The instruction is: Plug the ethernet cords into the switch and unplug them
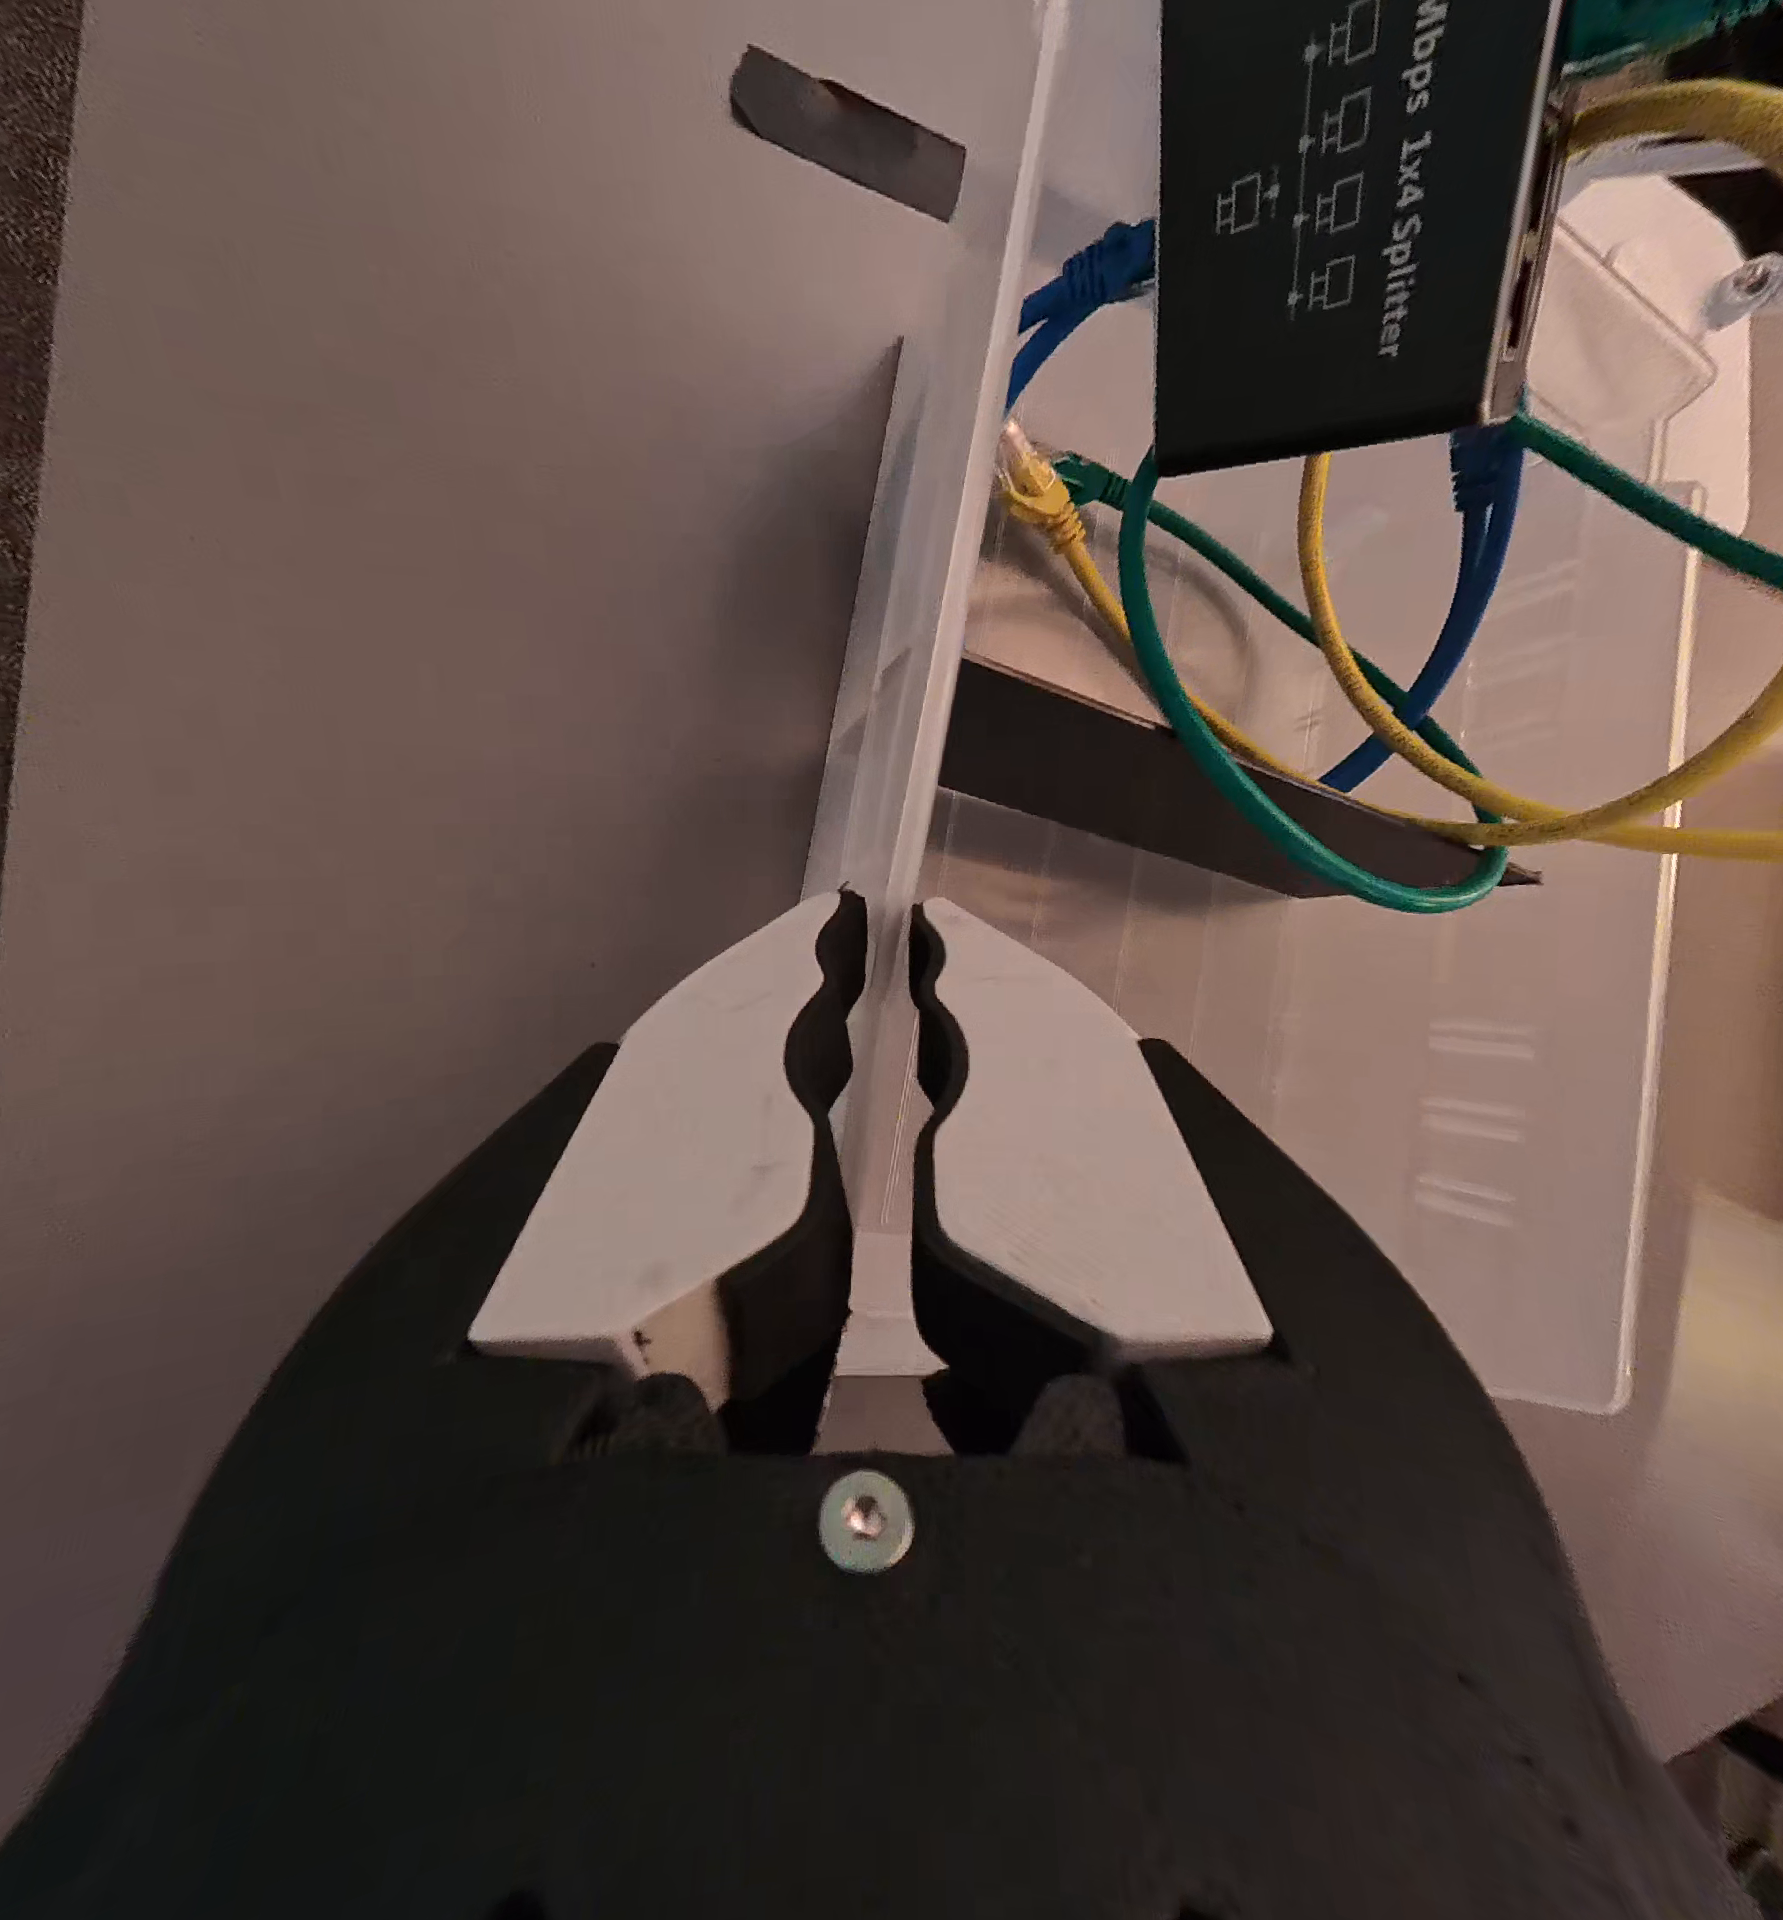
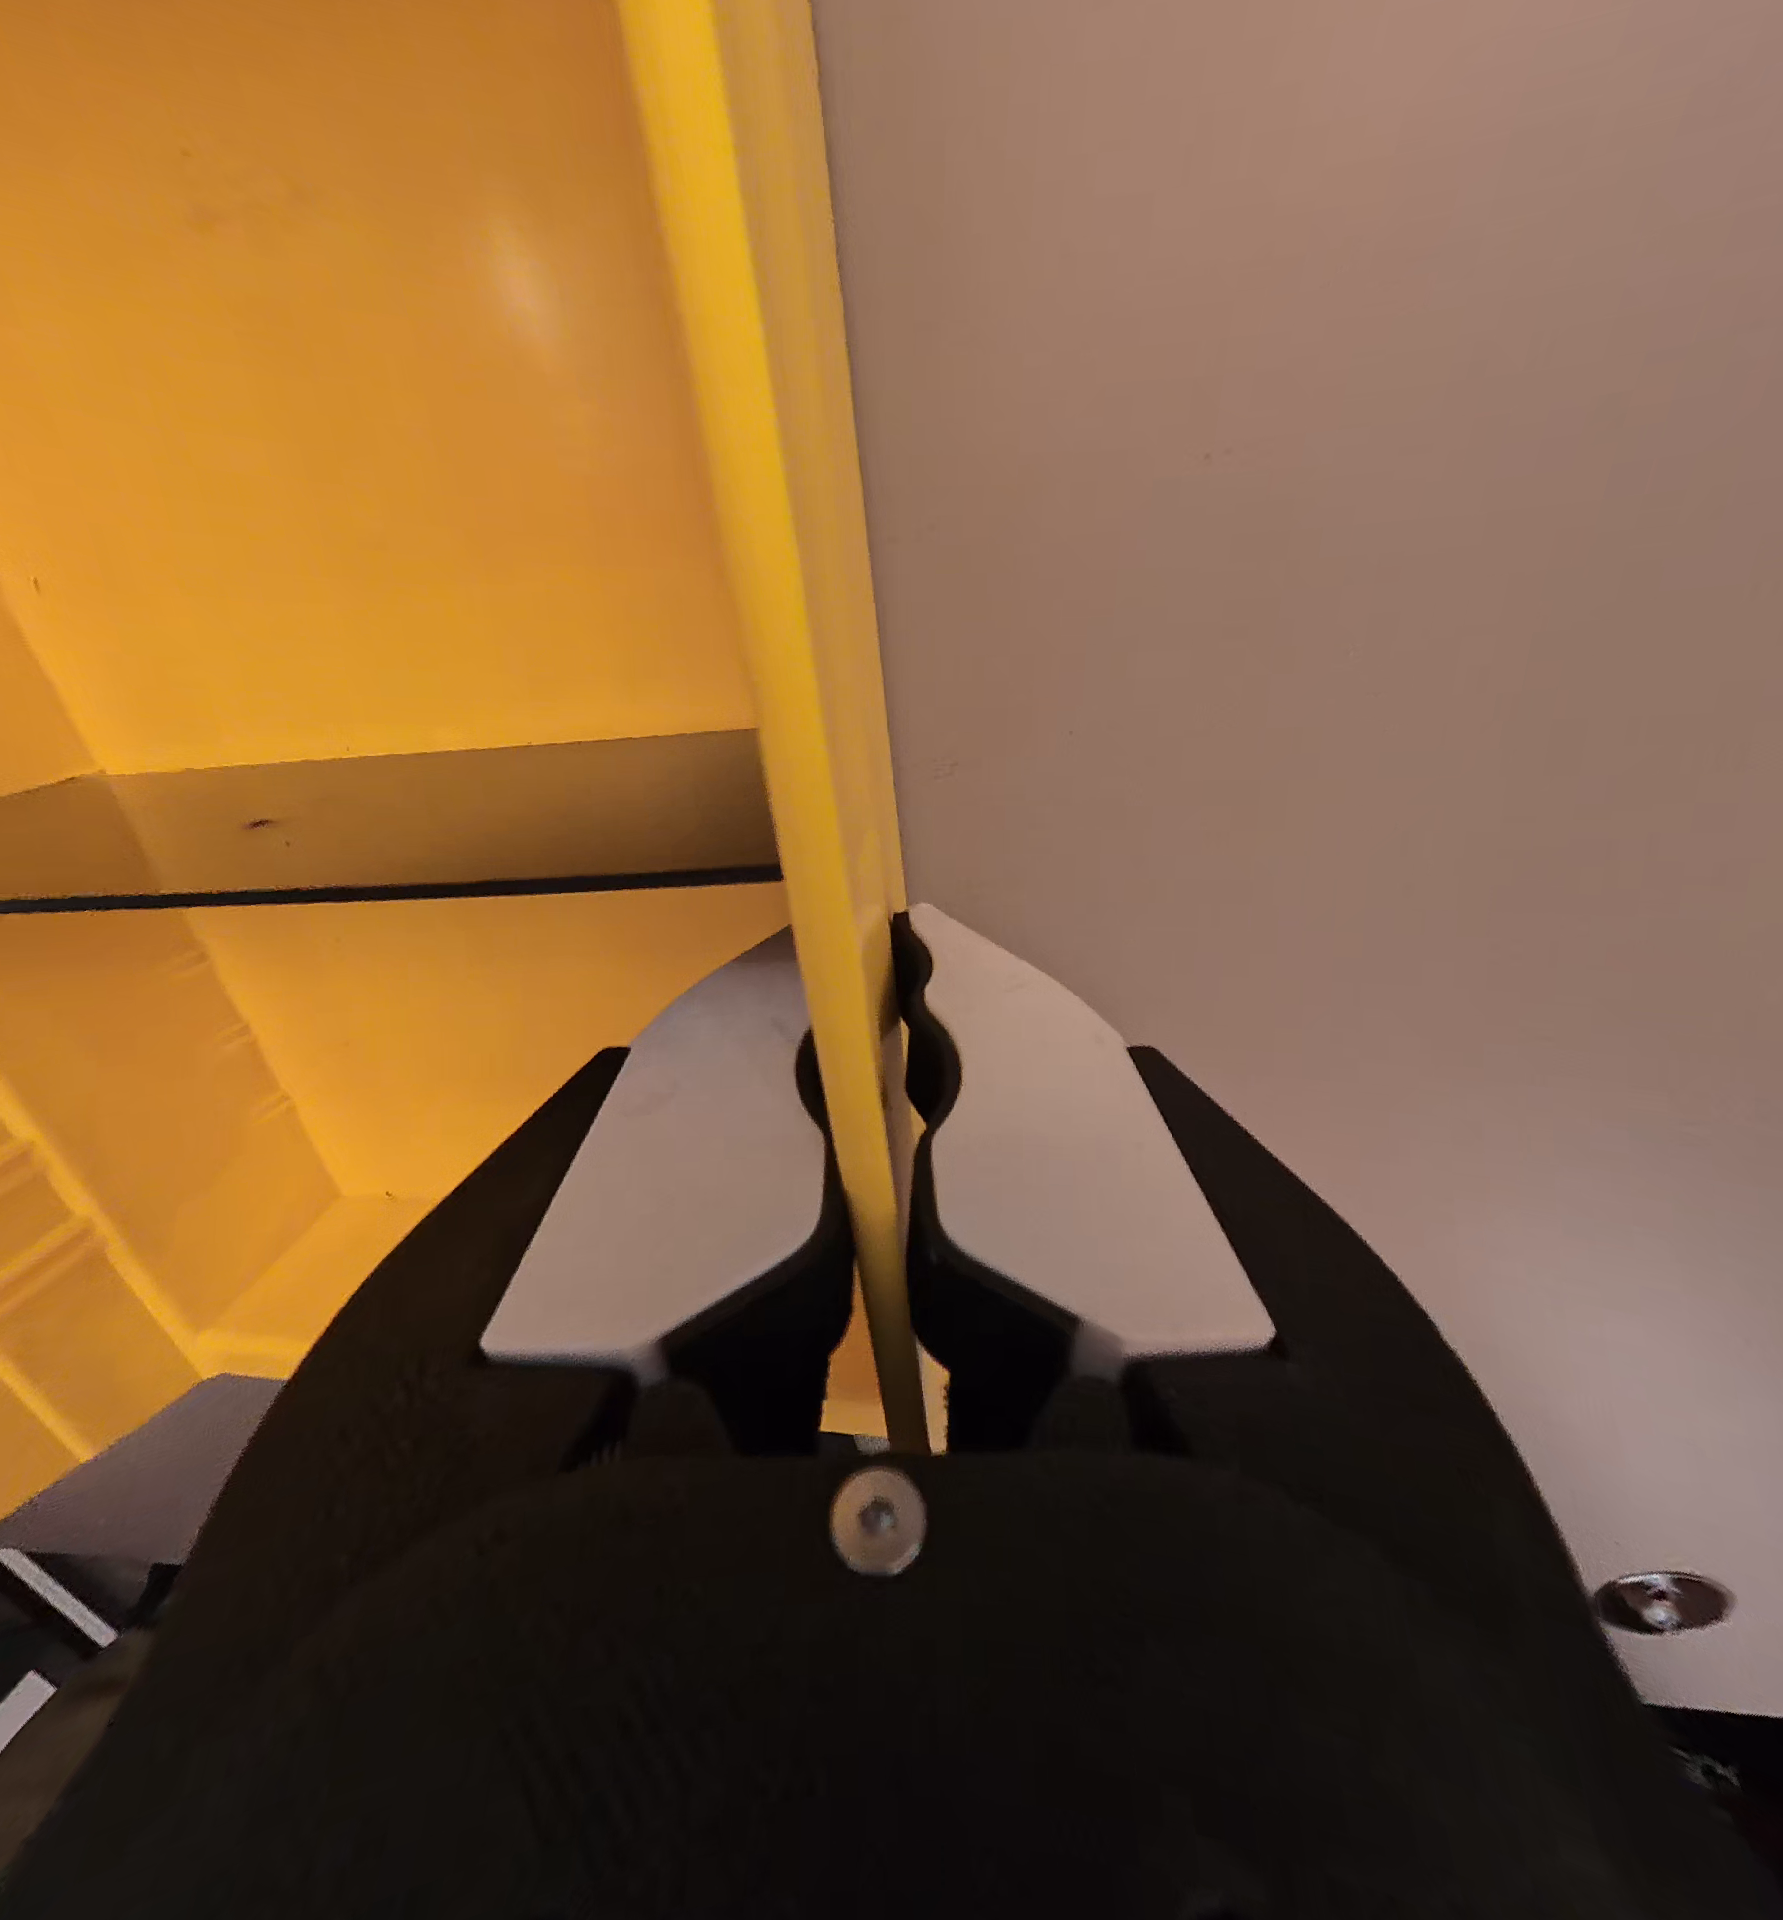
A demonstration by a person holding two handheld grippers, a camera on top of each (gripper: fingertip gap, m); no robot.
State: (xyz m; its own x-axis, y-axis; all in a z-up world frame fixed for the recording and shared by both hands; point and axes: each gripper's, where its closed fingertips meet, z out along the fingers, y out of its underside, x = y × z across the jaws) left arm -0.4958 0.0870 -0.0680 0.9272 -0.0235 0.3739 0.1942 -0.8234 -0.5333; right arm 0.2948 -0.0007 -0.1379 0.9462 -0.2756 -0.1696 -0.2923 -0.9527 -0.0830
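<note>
In the left wrist view, my left gripper (image 1: 887, 904) is shut on the upright wall of a clear plastic bin (image 1: 928, 675). Inside the bin lies the black switch (image 1: 1334, 229), at the upper right. A blue cord (image 1: 1074, 281) meets its left side, and another blue plug (image 1: 1484, 468) sits at its lower corner. A green cord (image 1: 1147, 623) and a yellow cord (image 1: 1365, 665) loop loosely in the bin. A free yellow plug (image 1: 1038, 499) rests against the wall. In the right wrist view, my right gripper (image 2: 882, 920) is shut on the wall of a yellow bin (image 2: 762, 416).
Both bins stand on a white tabletop (image 2: 1386, 623), which also shows left of the clear bin in the left wrist view (image 1: 399, 623). A dark strip (image 1: 1178, 790) shows through the clear bin's floor. A metal screw head (image 2: 1661, 1605) sits in the table near its front edge. The gap from one gripper's tips to the other's is roughly 80 cm.
</note>
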